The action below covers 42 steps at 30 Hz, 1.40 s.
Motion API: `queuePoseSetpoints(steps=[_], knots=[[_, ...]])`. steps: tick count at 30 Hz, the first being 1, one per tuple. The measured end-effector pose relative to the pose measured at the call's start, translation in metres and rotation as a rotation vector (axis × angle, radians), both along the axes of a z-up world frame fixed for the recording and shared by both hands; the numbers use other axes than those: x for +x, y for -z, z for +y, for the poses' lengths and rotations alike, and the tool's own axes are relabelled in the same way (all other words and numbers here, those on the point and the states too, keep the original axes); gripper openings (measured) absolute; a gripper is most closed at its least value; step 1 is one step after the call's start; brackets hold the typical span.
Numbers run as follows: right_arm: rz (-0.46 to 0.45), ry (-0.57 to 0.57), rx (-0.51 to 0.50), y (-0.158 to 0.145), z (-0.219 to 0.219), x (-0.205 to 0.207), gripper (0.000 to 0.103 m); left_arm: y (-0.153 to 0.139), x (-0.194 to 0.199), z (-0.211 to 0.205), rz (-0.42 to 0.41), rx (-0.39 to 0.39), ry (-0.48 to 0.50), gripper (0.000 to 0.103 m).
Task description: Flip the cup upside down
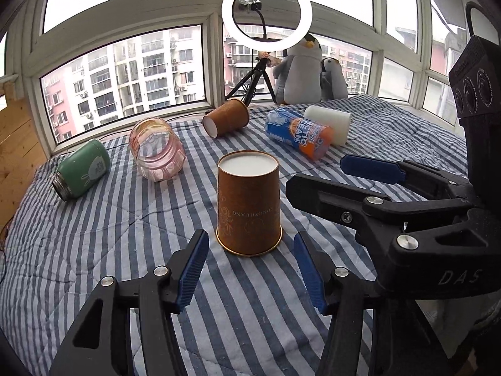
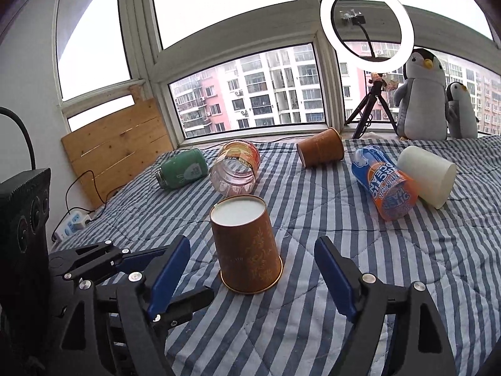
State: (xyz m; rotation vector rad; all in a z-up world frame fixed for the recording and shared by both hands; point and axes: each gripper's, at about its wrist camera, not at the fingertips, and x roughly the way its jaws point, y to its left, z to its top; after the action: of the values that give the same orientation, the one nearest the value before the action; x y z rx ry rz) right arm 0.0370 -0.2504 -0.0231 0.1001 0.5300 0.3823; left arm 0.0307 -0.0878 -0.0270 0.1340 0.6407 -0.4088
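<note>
While the cup point(image 1: 249, 206) stands inverted, both claws, left point(image 1: 250, 269) and right point(image 2: 252, 269), gape apart beside it.

Bay windows point(image 2: 247, 94); striped quilt point(image 2: 344, 225); lit ring light point(image 2: 367, 31).

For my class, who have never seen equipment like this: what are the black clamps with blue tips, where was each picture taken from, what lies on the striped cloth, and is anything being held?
The clamps are two hand-held grippers, one in each of a person's hands; no robot arm is involved. Each carries a wide-angle camera looking along its two fingers. One picture comes from the left gripper, the other from the right gripper. Both are open and hold nothing.

Between the fingers stands a brown paper cup, upside down, rim on the striped cloth. Further back, lying on their sides, are a green jar, a pink plastic jar, a second brown cup, a blue-orange cup and a white cup. By the window are a ring light and two toy penguins.
</note>
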Motion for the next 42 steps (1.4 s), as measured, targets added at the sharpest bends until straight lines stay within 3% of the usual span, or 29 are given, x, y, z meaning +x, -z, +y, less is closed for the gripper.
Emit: queuePoseSetpoints(steps=[5, 9, 13, 19, 31, 42], knots=[[-0.072, 0.042, -0.032, -0.002, -0.001, -0.020, 0.083, -0.009, -0.013, 0.017, -0.086, -0.053, -0.054, 0.075], [-0.113, 0.051, -0.040, -0.004, -0.001, -0.029, 0.090, -0.013, -0.022, 0.022, -0.158, -0.038, -0.077, 0.084], [-0.144, 0.093, -0.034, -0.006, -0.005, -0.034, 0.090, -0.017, -0.028, 0.032, -0.226, -0.040, -0.115, 0.092], [-0.210, 0.180, -0.025, -0.007, -0.016, -0.040, 0.091, -0.015, -0.026, 0.050, -0.279, -0.072, -0.193, 0.093], [-0.349, 0.286, -0.128, -0.007, -0.007, -0.053, 0.091, -0.020, -0.027, 0.072, -0.409, -0.129, -0.326, 0.096], [-0.368, 0.310, -0.104, -0.005, -0.012, -0.054, 0.092, -0.018, -0.036, 0.072, -0.480, -0.136, -0.330, 0.099]])
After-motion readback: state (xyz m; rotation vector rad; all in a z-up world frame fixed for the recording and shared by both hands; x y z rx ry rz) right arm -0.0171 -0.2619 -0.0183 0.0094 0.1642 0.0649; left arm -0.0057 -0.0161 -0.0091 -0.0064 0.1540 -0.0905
